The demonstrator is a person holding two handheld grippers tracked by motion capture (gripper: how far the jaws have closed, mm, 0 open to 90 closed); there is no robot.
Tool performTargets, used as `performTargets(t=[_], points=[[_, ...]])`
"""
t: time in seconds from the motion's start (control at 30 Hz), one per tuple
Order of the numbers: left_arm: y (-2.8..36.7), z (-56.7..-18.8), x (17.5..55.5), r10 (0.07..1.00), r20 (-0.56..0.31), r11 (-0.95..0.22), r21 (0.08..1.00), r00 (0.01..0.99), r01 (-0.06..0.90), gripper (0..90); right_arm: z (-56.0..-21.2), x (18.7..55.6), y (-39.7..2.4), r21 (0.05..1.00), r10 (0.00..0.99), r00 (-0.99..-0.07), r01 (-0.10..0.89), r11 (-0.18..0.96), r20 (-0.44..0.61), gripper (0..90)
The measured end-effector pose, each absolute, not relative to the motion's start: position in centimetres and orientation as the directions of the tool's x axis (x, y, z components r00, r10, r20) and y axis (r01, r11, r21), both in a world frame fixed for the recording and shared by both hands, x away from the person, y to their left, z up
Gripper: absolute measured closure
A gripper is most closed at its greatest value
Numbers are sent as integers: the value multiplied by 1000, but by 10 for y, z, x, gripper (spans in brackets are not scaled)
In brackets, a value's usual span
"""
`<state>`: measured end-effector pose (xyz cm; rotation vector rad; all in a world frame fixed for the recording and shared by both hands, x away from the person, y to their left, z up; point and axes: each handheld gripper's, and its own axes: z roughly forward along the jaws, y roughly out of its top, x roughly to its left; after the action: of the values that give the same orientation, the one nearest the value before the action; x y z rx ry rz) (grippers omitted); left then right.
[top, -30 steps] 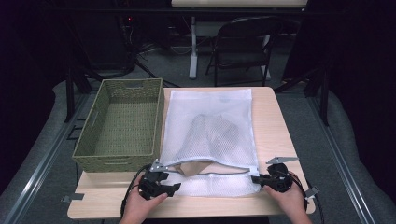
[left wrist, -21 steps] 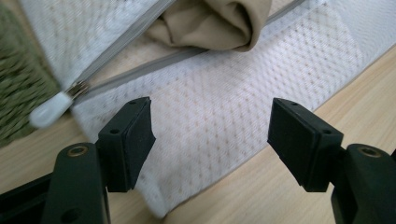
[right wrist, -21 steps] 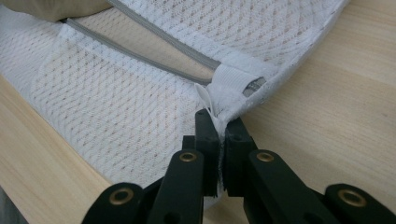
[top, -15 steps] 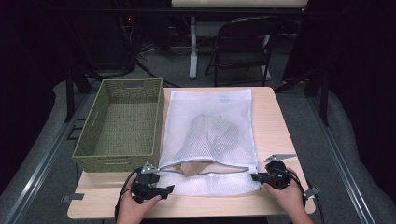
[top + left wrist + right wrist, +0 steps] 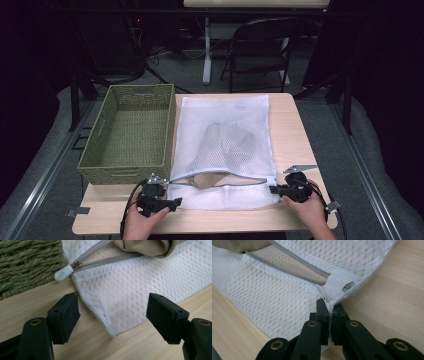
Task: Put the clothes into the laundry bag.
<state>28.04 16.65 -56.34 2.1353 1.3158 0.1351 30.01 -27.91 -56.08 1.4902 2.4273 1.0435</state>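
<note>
Pinched shut, my right gripper (image 5: 329, 312) clamps the mesh laundry bag (image 5: 225, 135) at its near right corner on the table (image 5: 295, 125). My left gripper (image 5: 112, 312), jaws having just been opening, straddles the near left corner untouched. Its view shows the zipper pull (image 5: 65, 272) beside the basket (image 5: 125, 135). Since a second ago, my left hand drew back.

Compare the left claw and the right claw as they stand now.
The left claw stands open, its jaws apart on either side of the mesh bag corner without pressing it; they have just been opening. The right claw is shut, pinching the bag's edge near the zipper end. The left sits beside the basket; the right sits by the table's far side. Both are black and rest at the bag's open end.
</note>
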Motion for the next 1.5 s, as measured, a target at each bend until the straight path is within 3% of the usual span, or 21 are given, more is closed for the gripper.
performTargets(t=[0.47,0.73,1.0,1.13,1.4,1.5], points=[[157,-568,286,845,-165,-349,551,509,758,243,-561,300,-278,601,820,-514,747,285,251,866],[139,-571,283,845,-29,-442,526,535,727,151,-562,299,-279,601,820,-514,748,283,253,862],[136,-573,284,851,-25,-435,526,525,731,107,-562,298,-280,601,823,-510,749,279,252,860],[134,-576,285,849,-28,-441,513,528,736,0,-562,298,-280,603,822,-511,747,279,252,860],[132,-576,284,849,-24,-439,524,528,730,11,-562,297,-279,604,822,-511,746,280,251,857],[132,-574,282,835,-25,-444,559,549,701,128,-563,297,-279,602,822,-514,746,286,247,856]])
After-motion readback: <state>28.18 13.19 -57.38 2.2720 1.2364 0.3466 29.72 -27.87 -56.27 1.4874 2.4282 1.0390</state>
